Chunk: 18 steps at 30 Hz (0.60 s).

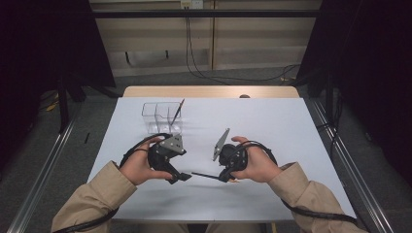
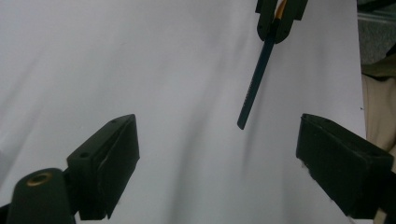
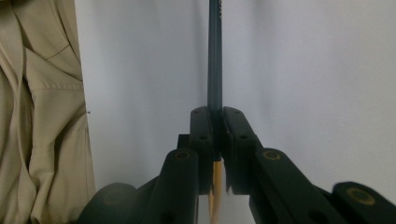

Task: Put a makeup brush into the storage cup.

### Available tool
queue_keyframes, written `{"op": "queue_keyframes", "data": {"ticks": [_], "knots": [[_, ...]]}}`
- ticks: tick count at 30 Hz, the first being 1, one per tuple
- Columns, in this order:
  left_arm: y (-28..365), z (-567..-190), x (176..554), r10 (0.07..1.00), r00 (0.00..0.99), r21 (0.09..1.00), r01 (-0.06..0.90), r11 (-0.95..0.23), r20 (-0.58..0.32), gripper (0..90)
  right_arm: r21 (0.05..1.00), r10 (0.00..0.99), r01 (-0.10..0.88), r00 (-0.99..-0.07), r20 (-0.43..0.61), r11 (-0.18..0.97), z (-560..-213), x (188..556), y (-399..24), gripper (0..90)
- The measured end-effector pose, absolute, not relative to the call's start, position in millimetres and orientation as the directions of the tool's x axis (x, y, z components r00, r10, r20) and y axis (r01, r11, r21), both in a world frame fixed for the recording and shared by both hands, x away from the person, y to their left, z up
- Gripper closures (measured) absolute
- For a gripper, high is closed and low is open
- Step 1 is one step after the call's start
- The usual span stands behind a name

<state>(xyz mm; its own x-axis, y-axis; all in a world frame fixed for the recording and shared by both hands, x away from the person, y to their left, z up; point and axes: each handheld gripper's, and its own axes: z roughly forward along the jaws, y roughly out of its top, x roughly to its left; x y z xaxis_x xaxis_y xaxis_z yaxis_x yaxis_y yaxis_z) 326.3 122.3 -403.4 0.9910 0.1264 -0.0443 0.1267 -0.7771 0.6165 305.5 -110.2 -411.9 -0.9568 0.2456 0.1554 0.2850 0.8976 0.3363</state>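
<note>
Handing off pencil (image 1: 204, 174) between grippers above white table (image 1: 272, 126).
Clamped in right gripper (image 1: 224, 177) at sharpened end, long axis level, blunt end pointing toward left gripper (image 1: 183, 177); left jaws apart, nothing between them, pencil tip just ahead, nearest hand for next grasp.

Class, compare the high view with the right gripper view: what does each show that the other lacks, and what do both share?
High view alone: the clear organiser at the table's far left with a pencil-like stick leaning in it, the left gripper, both hands, and the floor cables. Right gripper view alone: the bare wooden end of the dark pencil behind the shut jaws, up close. Both: the right gripper shut on that pencil, the white table and a beige sleeve.
</note>
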Motion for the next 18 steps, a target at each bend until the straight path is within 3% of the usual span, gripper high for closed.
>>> {"op": "queue_keyframes", "data": {"ticks": [7, 18], "knots": [[113, -400, 327, 0.093, 0.995, 0.548, 0.091, -0.832, -0.025, 21.8, 0.339, 0.233, 0.273, -0.960, 0.153, 0.900, -411, 305, -109, 83.9], [105, -396, 328, 0.073, 0.997, 0.519, 0.068, -0.852, -0.012, 32.8, 0.351, 0.231, 0.269, -0.962, 0.147, 0.897, -408, 305, -110, 83.9]]}}
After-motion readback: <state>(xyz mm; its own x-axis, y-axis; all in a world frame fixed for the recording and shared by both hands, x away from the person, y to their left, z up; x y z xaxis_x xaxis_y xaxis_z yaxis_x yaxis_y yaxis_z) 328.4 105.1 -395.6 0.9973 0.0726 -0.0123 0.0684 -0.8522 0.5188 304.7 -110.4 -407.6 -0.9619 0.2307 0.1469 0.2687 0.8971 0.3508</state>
